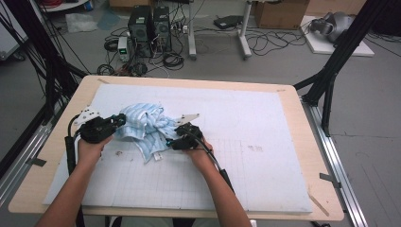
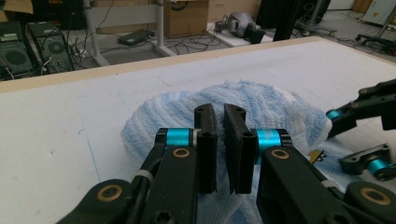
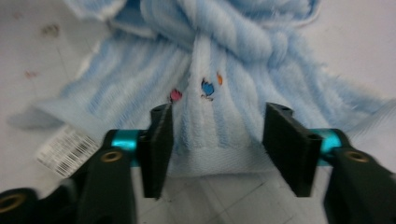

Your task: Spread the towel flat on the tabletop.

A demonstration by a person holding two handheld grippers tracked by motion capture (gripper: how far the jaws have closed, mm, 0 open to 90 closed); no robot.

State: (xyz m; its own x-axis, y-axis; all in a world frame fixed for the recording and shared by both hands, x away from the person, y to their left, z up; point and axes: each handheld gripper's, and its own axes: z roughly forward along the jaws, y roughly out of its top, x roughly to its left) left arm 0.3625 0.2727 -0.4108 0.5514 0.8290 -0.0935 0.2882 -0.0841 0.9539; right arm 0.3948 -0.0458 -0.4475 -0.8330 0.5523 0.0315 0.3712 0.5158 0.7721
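1. Blue striped towel (image 1: 144,126) is sitting bunched at centre-left of the high view, on the white mat (image 1: 265,142)
2. Left gripper (image 2: 225,122) is clenching a towel fold
3. Right gripper (image 3: 217,135) is straddling the towel's hem, jaws apart, not gripping
4. Push hem deeper between the pads before clamping, and avoid the barcode tag (image 3: 63,150)

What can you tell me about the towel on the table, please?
The towel is pale blue and white striped terry, crumpled in a heap on the white mat. A flat hemmed end with small coloured motifs lies between the right gripper's open jaws; a barcode tag sits beside it. The left gripper is shut at its other side.
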